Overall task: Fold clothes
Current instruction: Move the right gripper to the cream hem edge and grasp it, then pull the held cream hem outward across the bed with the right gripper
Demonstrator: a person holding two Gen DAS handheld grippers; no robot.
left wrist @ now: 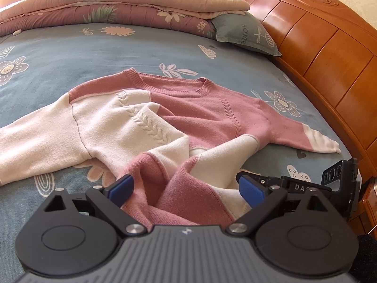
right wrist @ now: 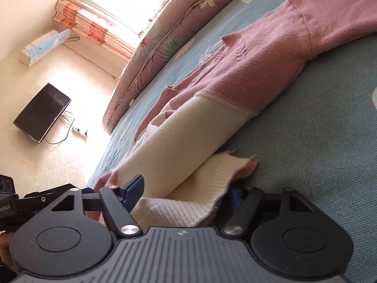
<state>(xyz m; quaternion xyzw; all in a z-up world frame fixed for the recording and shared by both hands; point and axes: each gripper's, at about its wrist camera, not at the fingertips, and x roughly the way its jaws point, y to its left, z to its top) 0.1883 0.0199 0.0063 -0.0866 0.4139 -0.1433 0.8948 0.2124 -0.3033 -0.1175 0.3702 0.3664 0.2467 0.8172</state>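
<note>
Sweater (left wrist: 179, 122) hem bunched between both grippers' spread jaws

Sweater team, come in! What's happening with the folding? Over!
Left gripper open, hem bunched between its fingers. Right gripper open around the white ribbed hem. Sweater rumpled on the bed, unfolded. Nothing blocking.

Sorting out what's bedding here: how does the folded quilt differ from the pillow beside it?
The quilt is mauve and cream with a floral print; the pillow is grey-blue with "FLOWER" lettering. The quilt runs long across the far side of the bed; the pillow is small, by the headboard. Both lie on the blue sheet.
</note>
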